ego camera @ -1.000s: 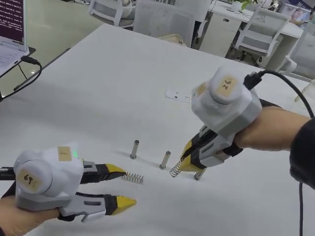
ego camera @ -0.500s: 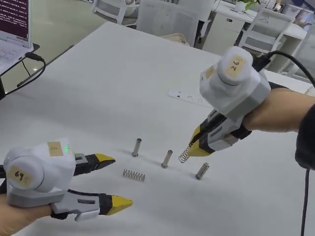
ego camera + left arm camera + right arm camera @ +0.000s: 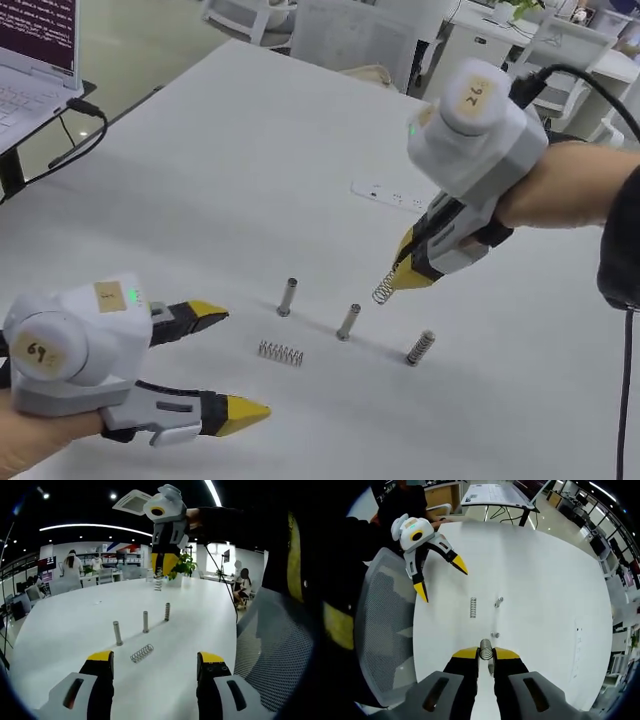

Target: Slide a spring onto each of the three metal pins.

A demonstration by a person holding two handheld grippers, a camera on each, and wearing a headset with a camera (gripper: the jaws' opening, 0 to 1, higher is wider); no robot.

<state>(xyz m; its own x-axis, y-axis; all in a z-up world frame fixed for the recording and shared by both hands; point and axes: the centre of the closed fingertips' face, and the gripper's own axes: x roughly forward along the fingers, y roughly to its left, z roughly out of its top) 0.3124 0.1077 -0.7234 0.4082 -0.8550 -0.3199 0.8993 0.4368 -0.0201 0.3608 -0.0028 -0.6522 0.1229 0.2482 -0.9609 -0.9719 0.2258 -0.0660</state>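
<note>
Springs sit in three places. The held spring (image 3: 384, 288) is pinched at its upper end between the clenched jaws of the right tool (image 3: 403, 273). It hangs tilted in the air, above and slightly to the far right of the middle pin (image 3: 348, 321). A fitted spring (image 3: 419, 349) already stands around the right pin (image 3: 427, 336). The loose spring (image 3: 280, 352) lies flat on the white worktop (image 3: 200, 200), just near of the bare left pin (image 3: 288, 297). The left tool (image 3: 233, 361) hovers at the near left, jaws spread wide with nothing between them, and the loose spring lies just beyond its tips. As I judge it, the main risk is in the held spring. It is gripped at one end only, so its free lower end can sway and land beside the pin top or snag a coil on the pin's edge. Pressing down then would bow the spring, and it could pop out of the jaws and roll off across the worktop. A sideways push could also tip the slim upright pin; I cannot tell whether the pins are fixed to the worktop. The three pins stand close together, so a careless descent might brush the finished right pin and disturb its spring. Later, the flat loose spring may be flicked away if the left tool closes on it off-centre.
</note>
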